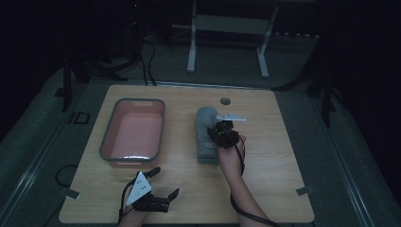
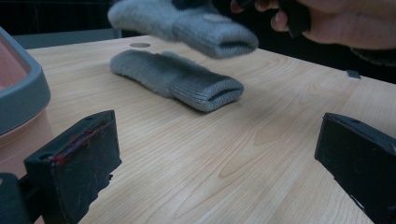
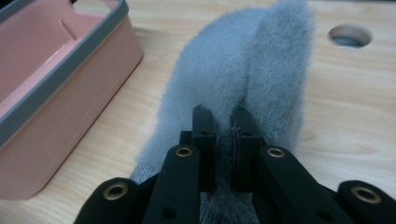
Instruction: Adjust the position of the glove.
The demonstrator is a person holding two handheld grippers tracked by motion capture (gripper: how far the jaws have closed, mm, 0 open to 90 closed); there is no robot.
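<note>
The right gripper (image 1: 222, 135) is held out over the table, jaws pinched nearly together. The left gripper (image 1: 163, 182) is apparently rested low, jaws spread wide.

The high view looks down and forward from above my side, taking in the whole tabletop (image 1: 265, 156). The camera on my left hand-held gripper (image 2: 217, 154) sits low, facing level across the wood toward the grey mittens (image 2: 180, 84) — which the camera on my right hand-held gripper (image 3: 223, 121) sees close up, beside the pink tub (image 3: 70, 88).
</note>
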